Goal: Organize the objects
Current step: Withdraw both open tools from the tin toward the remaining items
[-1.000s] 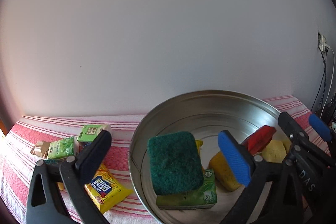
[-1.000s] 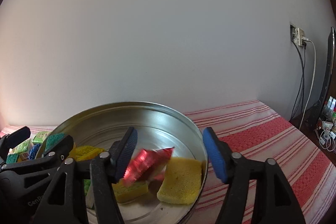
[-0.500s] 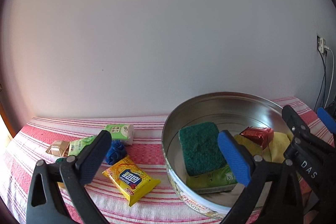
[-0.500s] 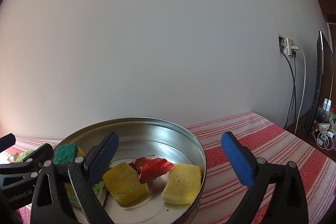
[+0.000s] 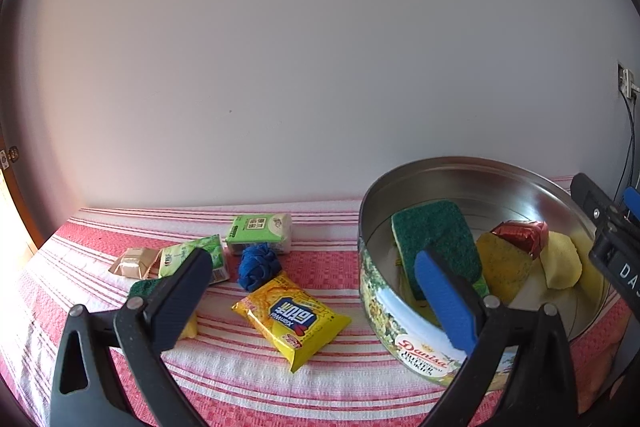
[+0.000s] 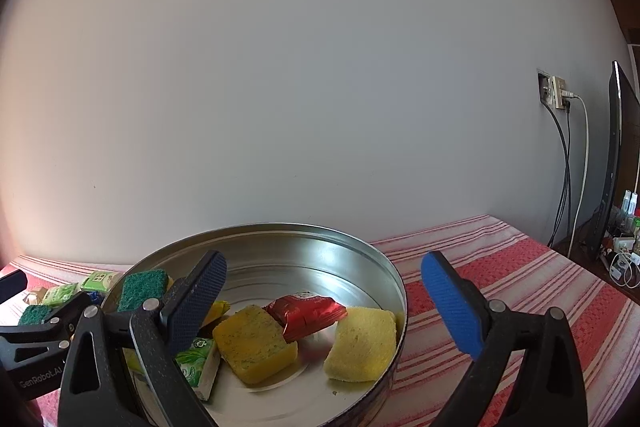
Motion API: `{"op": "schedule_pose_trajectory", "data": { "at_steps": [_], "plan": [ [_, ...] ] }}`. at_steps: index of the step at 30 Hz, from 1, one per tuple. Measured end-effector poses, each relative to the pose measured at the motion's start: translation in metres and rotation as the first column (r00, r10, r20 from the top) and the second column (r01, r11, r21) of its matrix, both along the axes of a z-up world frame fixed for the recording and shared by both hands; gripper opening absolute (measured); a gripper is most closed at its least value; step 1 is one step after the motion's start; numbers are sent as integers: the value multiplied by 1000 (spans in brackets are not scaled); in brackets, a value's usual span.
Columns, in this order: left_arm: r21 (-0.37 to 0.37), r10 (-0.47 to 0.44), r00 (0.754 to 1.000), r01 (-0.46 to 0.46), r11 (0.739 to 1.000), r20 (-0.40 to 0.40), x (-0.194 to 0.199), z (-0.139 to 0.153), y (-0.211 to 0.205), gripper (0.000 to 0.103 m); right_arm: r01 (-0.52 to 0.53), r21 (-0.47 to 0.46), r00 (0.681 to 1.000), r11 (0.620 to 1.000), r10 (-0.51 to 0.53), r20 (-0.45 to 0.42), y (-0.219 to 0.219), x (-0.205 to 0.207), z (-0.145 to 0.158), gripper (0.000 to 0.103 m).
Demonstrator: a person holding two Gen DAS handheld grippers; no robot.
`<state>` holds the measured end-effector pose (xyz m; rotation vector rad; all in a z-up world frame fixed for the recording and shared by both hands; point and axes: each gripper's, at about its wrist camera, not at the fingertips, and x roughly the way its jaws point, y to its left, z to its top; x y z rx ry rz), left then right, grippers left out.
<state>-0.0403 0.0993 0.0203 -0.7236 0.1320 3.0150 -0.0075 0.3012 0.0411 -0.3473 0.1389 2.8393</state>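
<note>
From my seat, the change is plain: my right gripper (image 6: 322, 303) has just let its jaws spread wide, and the red foil packet (image 6: 306, 311) that hung between them a second ago now lies in the cookie tin (image 6: 394, 283), resting on the two yellow sponges. Nothing is between those jaws now. I judge that item delivered, so the next pick falls to the loose things outside the tin.

My left gripper (image 5: 308, 293) has swung away from over the tin toward the cloth at nine o'clock of it; its jaws stand wide apart, empty. Going left to right in its view: a small brown packet (image 5: 132, 262), a green sachet (image 5: 192, 255), a green tissue pack (image 5: 260, 231), a crumpled blue cloth (image 5: 258, 265), and the yellow snack packet (image 5: 290, 317) at six o'clock of that cloth, all on the striped tablecloth (image 5: 100, 227). Then the tin, with a green scouring pad (image 5: 436, 239) leaning inside.

Only the left view shows the snack packet, the blue cloth and the tin's printed side. Only the right view shows the tin's floor clearly, with a green sachet lying under the pad's side, plus the bare cloth at three o'clock.
</note>
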Motion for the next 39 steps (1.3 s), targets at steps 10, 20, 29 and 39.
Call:
{"op": "schedule_pose_trajectory", "data": {
  "at_steps": [10,20,29,39],
  "plan": [
    [16,13,1000,-13,1000,-8,4,-6,-9,102,-1,-5,1000,1000,1,3,1,-1,-3,100],
    [32,11,1000,-11,999,0,3,-8,-18,102,-6,-2,1000,1000,6,3,-5,4,-1,100],
    [63,48,998,-50,997,40,-1,-12,-33,102,22,7,1000,1000,-22,12,-8,7,-1,100],
    [30,23,999,-24,999,24,5,-12,-28,102,37,13,999,999,-38,12,-16,14,-2,100]
  ]
}}
